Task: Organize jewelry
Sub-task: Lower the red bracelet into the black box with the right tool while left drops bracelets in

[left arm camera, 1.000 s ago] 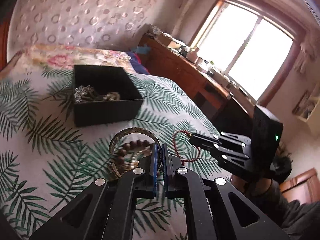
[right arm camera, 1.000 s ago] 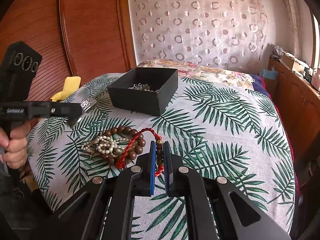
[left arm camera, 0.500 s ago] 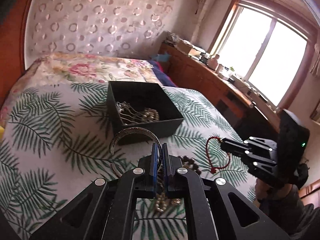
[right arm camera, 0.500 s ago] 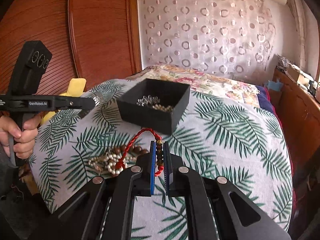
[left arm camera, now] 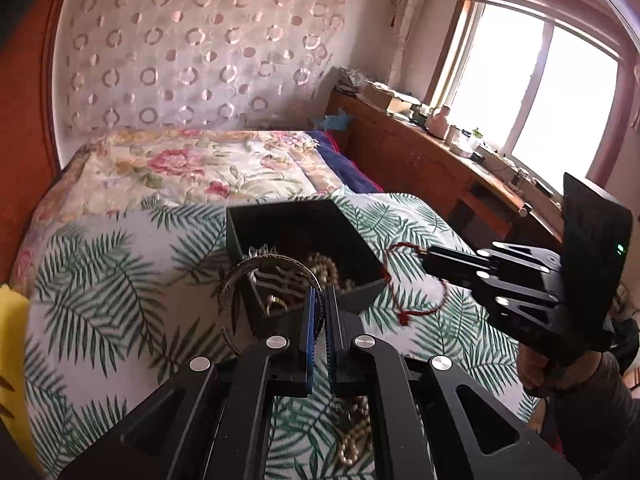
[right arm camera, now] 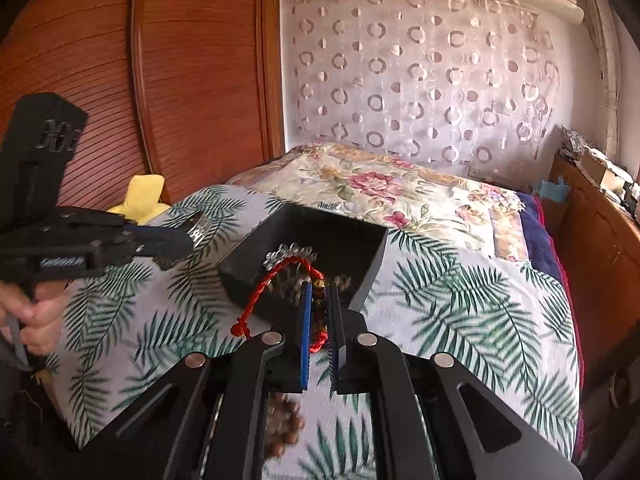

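Note:
My left gripper (left arm camera: 319, 296) is shut on a silver bangle (left arm camera: 256, 268), which hangs at the near left corner of the open black box (left arm camera: 288, 224). Pearls (left arm camera: 324, 268) and other pieces lie inside the box. My right gripper (right arm camera: 319, 292) is shut on a red cord bracelet (right arm camera: 280, 276) with small beads, held just in front of the black box (right arm camera: 372, 264). In the right wrist view the left gripper (right arm camera: 188, 236) and its bangle (right arm camera: 198, 226) sit left of the box. A pearl necklace (left arm camera: 352, 440) and brown beads (right arm camera: 284, 424) lie on the bed below the fingers.
The box rests on a palm-leaf bedspread (right arm camera: 460, 304), with a floral quilt (left arm camera: 192, 168) behind it. A yellow cloth (right arm camera: 142, 196) lies at the bed's left edge by a wooden wardrobe (right arm camera: 180, 80). A cluttered wooden sideboard (left arm camera: 420, 160) runs under the window. A person's hand (right arm camera: 32, 316) grips the left handle.
Both grippers rose and moved toward the black box, carrying the bangle and the red bracelet. The pile of beads and pearls has slid down beneath the fingers.

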Demonstrator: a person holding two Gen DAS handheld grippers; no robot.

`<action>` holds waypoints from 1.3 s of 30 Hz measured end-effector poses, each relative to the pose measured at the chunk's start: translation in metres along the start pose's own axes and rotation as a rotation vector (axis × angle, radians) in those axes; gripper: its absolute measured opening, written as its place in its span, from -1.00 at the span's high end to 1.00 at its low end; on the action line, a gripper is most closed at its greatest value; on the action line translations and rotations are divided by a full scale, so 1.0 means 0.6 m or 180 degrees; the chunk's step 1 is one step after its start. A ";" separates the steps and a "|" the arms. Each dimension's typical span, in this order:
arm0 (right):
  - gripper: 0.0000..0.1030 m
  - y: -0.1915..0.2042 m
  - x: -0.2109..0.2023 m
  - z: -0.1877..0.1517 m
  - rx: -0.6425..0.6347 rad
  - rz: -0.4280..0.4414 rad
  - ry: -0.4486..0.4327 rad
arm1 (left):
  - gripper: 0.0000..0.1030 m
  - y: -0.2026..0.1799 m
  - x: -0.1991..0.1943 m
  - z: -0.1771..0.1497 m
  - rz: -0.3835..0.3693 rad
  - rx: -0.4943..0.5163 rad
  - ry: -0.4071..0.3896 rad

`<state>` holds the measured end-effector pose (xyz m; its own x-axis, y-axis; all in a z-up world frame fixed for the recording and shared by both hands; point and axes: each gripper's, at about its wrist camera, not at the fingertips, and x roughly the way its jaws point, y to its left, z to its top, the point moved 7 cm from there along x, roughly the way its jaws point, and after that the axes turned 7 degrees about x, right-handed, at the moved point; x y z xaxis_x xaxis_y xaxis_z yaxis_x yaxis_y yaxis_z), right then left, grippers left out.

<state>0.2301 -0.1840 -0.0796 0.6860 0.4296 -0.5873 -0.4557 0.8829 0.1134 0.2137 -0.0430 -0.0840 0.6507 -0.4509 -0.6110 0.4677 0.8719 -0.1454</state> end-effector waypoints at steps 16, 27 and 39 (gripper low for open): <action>0.70 -0.029 0.094 0.022 0.0102 0.0016 0.0195 | 0.93 -0.007 0.086 0.053 0.0099 0.0181 0.0131; 0.50 -0.032 0.054 0.015 0.0089 0.0061 0.0102 | 0.91 -0.015 0.124 0.058 0.0145 0.0252 0.0241; 0.49 -0.024 0.004 -0.018 0.0032 0.0096 0.0045 | 0.86 -0.023 0.121 0.046 0.0295 0.0335 0.0210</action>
<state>0.2322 -0.1975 -0.0914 0.6639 0.4534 -0.5947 -0.4703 0.8714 0.1393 0.2709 -0.0928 -0.1048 0.6549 -0.3529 -0.6683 0.4698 0.8828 -0.0057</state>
